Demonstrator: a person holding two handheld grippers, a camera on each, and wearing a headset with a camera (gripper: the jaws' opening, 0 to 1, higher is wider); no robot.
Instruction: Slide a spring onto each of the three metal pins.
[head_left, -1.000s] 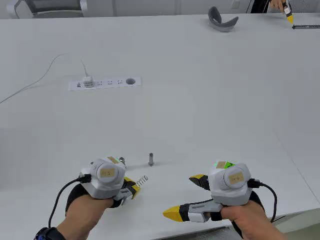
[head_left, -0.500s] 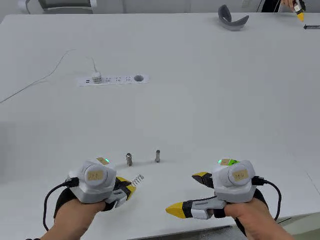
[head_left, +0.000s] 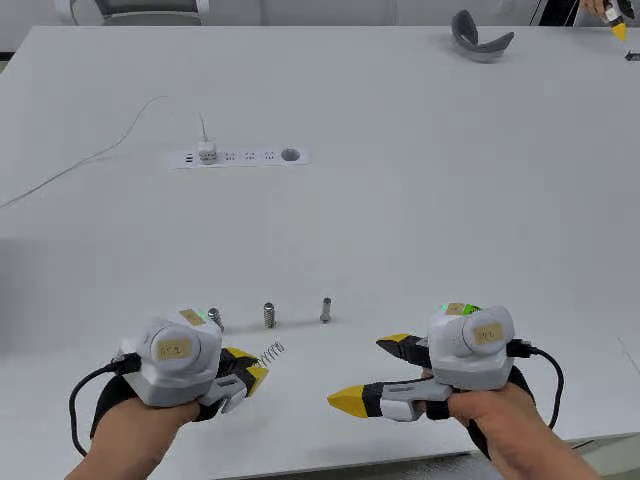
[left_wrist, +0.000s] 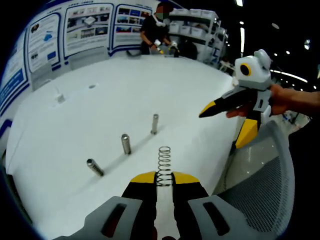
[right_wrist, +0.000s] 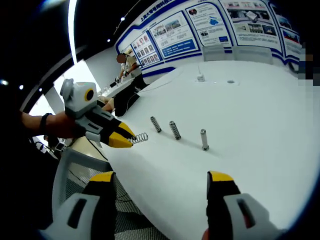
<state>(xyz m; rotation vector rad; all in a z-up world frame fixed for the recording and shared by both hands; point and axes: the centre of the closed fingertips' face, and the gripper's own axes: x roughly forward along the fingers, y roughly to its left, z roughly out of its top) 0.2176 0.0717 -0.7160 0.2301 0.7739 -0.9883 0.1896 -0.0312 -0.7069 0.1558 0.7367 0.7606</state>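
Left gripper (head_left: 245, 372): at 7 o'clock in the head view. The jaws are drawn together on the near end of a spring, with the yellow tips almost meeting around it.
Spring (head_left: 271, 352): projects from the left gripper's tips toward 1 o'clock. Its free end is short of the pins and touches none of them. In the left gripper view the spring (left_wrist: 164, 160) rises straight from the tips toward 12 o'clock.
Right gripper (head_left: 365, 372): at 5 o'clock in the head view. The jaws are spread wide with nothing between them. The tips point toward 9 o'clock, at the left gripper and well apart from it.
Pin row: three upright metal pins on the counter (head_left: 420, 220), in a line running from 9 to 3 o'clock, just beyond the left gripper.
Left pin (head_left: 214, 318): coiled outline in the right gripper view; appears to carry a spring.
Middle pin (head_left: 269, 314): coiled outline likewise; appears to carry a spring.
Right pin (head_left: 326, 309): smooth, bare shaft, at 1 o'clock from the held spring.
Power strip (head_left: 238, 156): flat on the counter at 12 o'clock from the pins, well apart from them. A white plug (head_left: 207, 151) is seated near its left end, and a cable (head_left: 85, 160) runs off toward 9 o'clock.
Grey curved object (head_left: 480, 35): on the counter's far edge, at 1 o'clock.
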